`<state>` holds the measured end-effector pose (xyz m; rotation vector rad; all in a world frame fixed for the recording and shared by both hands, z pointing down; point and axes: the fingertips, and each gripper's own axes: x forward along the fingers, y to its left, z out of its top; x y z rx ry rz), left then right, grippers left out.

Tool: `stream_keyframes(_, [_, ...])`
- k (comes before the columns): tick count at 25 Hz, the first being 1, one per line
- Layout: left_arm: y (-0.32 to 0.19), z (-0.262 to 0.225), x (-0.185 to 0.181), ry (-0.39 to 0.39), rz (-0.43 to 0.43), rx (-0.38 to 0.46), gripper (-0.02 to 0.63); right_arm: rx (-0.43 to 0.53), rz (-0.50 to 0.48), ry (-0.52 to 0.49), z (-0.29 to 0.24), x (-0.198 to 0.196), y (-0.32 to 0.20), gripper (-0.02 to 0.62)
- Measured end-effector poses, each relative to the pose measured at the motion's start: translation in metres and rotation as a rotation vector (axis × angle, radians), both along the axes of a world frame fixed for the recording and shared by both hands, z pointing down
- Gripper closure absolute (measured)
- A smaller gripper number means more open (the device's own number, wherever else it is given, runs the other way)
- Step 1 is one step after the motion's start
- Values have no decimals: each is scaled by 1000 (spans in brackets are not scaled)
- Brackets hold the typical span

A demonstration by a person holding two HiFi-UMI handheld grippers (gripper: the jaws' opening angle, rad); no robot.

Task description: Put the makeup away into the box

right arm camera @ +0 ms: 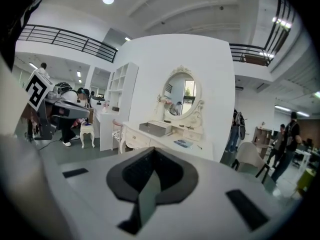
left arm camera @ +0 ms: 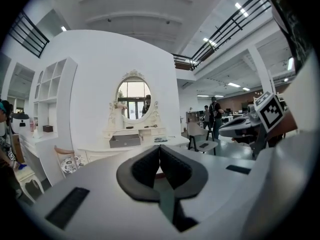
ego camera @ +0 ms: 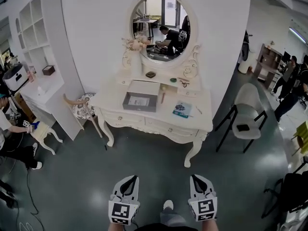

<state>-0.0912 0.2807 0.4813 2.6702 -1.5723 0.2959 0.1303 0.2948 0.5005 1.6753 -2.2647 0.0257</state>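
Head view: I look steeply down at a white dressing table [ego camera: 195,121] set against a white wall, with grey floor [ego camera: 144,162] between it and me.
Left gripper [ego camera: 130,179]: low in the frame, left of my shoe [ego camera: 167,205] and pointing toward the table. It is clenched, with nothing between its jaws.
Left gripper view: its dark pads [left arm camera: 145,166] meet at the tip, and the table shows small and distant beyond them.
Right gripper [ego camera: 197,178]: low in the frame, right of the shoe. It is also clenched and empty.
Right gripper view: its pads [right arm camera: 137,171] are pressed together, with the table well off behind them.
Box [ego camera: 140,101]: grey, rectangular and open, on the tabletop left of centre. A white sheet lies inside, and both grippers are well apart from it.
Makeup: small pieces lie on the tabletop outside the box — a small dark case [ego camera: 150,74] behind it near the mirror's foot, a slim stick [ego camera: 163,97] just beside its right edge, and a blue packet [ego camera: 182,109] further right. They are too small for me to name more exactly.
Mirror [ego camera: 160,28]: oval in an ornate white frame, rising above the table.
Stool [ego camera: 84,107]: round patterned seat, just left of the table.
Chair [ego camera: 248,112]: pale seat on black legs, to the table's right.
Shelves [ego camera: 41,37]: white, at far left.
People [ego camera: 288,88]: a few, at the room's edges.
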Motion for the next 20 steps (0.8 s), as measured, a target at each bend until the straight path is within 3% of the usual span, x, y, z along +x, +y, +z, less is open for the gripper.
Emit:
stream_keyframes(8, [-61,0,27,31,-39,-43,591,-8,-55,-48,-2,22,-69,588])
stream_keyframes(20, [-132,1,62,22,-129,-35,591,-33,-162,-74,7,61,-150,588])
